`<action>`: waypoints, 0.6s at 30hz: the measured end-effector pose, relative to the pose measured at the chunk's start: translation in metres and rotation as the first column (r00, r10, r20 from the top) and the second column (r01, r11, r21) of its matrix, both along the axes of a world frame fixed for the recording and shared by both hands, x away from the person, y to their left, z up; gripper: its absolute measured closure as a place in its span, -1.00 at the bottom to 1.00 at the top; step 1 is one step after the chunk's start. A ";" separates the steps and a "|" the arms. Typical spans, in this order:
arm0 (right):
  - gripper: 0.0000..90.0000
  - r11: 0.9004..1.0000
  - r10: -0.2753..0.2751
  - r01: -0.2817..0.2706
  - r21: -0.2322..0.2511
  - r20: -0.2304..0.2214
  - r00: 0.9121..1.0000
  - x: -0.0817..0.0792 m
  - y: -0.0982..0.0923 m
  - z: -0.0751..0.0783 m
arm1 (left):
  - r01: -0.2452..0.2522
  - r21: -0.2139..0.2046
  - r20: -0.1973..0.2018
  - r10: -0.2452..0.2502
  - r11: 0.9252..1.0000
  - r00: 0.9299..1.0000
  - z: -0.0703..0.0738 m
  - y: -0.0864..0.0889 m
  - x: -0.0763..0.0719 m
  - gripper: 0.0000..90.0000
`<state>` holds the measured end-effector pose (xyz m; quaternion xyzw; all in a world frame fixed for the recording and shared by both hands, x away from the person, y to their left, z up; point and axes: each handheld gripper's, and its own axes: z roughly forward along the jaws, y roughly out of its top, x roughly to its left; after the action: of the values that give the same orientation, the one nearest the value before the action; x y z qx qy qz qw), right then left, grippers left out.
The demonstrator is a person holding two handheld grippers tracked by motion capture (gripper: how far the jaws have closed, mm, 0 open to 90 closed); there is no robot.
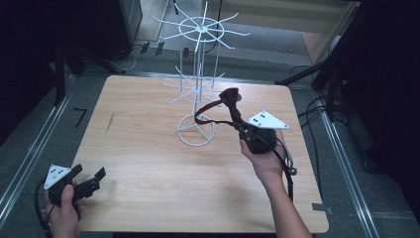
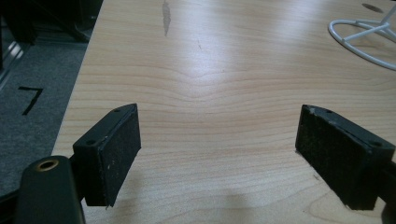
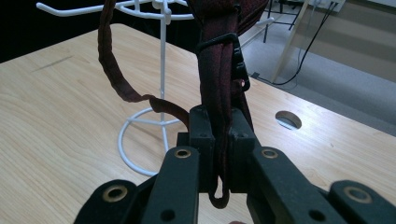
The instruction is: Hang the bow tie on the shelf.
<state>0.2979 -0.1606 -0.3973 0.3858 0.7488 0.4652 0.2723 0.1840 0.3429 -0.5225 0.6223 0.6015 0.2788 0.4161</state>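
Note:
A dark red fabric strap (image 1: 229,101) with a black clip (image 3: 237,60) stands up from my right gripper (image 1: 242,128), whose jaws are shut on it. In the right gripper view the strap (image 3: 215,84) is pinched between the two pads, and a loose loop (image 3: 116,74) of it hangs to the left. The gripper is held just right of the white wire display rack (image 1: 197,89), close to its lower ring of hooks. My left gripper (image 1: 91,179) rests low at the table's near left corner, jaws wide open with bare wood between the pads (image 2: 119,149).
The wooden table (image 1: 148,163) has a round cable hole (image 3: 288,120) near its far right side. The rack's round base (image 2: 362,39) stands at the table's middle back. Dark stands and cables ring the table on the grey floor (image 1: 341,168).

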 end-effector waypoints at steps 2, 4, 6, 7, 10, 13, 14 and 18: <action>0.90 1.000 0.001 -0.001 0.006 -0.004 1.000 0.001 0.002 0.000 | 0.000 0.000 0.000 0.000 1.000 1.000 0.000 0.000 0.000 -0.67; 0.90 1.000 -0.001 0.001 0.009 -0.009 1.000 0.003 0.003 -0.001 | 0.000 -0.001 0.000 0.000 1.000 1.000 0.000 0.000 0.000 -0.67; 0.90 1.000 0.001 0.000 0.014 -0.015 1.000 0.004 0.004 -0.002 | 0.001 -0.003 0.000 -0.001 1.000 1.000 0.000 0.000 0.000 -0.67; 0.90 1.000 -0.003 0.003 0.013 -0.016 1.000 0.006 0.005 -0.003 | 0.001 -0.002 0.000 -0.001 1.000 1.000 0.000 0.000 0.000 -0.67; 0.90 1.000 -0.003 0.004 0.017 -0.021 1.000 0.007 0.006 -0.004 | 0.001 -0.002 0.000 -0.001 1.000 1.000 0.000 0.000 0.000 -0.67; 0.90 1.000 -0.004 0.004 0.016 -0.028 1.000 0.009 0.007 -0.006 | 0.001 -0.002 -0.001 -0.001 1.000 1.000 0.000 0.000 0.000 -0.67; 0.90 1.000 -0.003 0.003 0.015 -0.029 1.000 0.010 0.008 -0.007 | 0.000 -0.001 0.000 0.000 1.000 1.000 0.000 0.000 0.000 -0.67; 0.90 1.000 -0.004 0.004 0.015 -0.038 0.999 0.012 0.011 -0.010 | 0.000 -0.001 0.000 0.000 1.000 1.000 0.000 0.000 0.000 -0.67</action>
<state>0.3101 -0.1501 -0.4072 0.3982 0.7495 0.4627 0.2559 0.1839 0.3427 -0.5225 0.6221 0.6017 0.2785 0.4164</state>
